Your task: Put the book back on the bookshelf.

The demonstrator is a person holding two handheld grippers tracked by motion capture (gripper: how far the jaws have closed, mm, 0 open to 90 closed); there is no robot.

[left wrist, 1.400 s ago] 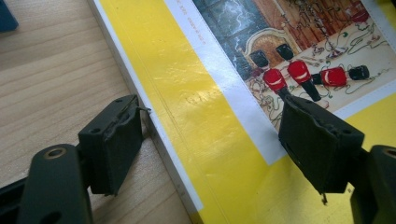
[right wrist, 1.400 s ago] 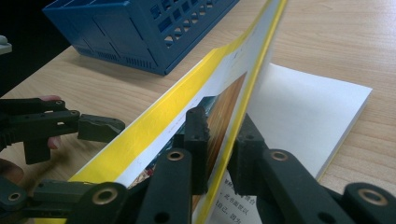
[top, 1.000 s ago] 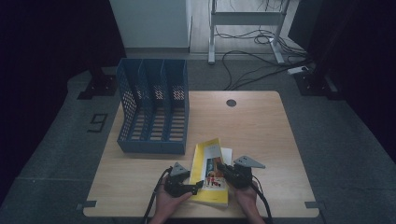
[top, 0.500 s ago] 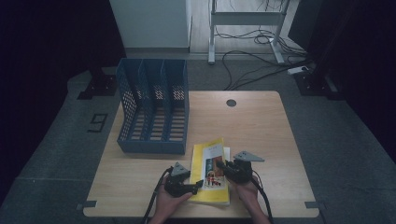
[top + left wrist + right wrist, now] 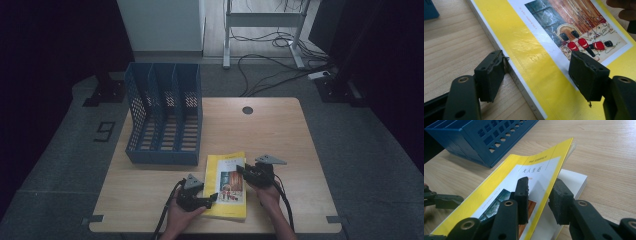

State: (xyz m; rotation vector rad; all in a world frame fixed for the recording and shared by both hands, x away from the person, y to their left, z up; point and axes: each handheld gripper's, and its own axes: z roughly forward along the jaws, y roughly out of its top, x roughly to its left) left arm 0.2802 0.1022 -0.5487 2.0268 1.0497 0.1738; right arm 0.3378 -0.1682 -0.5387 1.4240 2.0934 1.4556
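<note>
A yellow book (image 5: pixel 227 187) with a picture on its cover lies flat near the table's front edge. In the left gripper view my left gripper (image 5: pixel 537 72) is open and straddles the book's (image 5: pixel 534 57) spine edge, one jaw on the table beside it, the other over the cover. The left gripper (image 5: pixel 212 196) sits at the book's left side. My right gripper (image 5: pixel 241 170) is at the book's right edge. In the right gripper view the right gripper (image 5: pixel 540 186) has the raised front cover (image 5: pixel 536 167) between its jaws, with a gap showing; white pages (image 5: pixel 574 182) lie below.
A blue three-slot file rack (image 5: pixel 162 120) stands at the back left of the wooden table (image 5: pixel 270 130), just behind the book; its wall (image 5: pixel 481 137) is near the cover's far end. A round cable hole (image 5: pixel 247 110) is at the table's back.
The lifted cover has come down from its high tilt to lie nearly flat on the book. Both grippers stayed at the book's sides.
</note>
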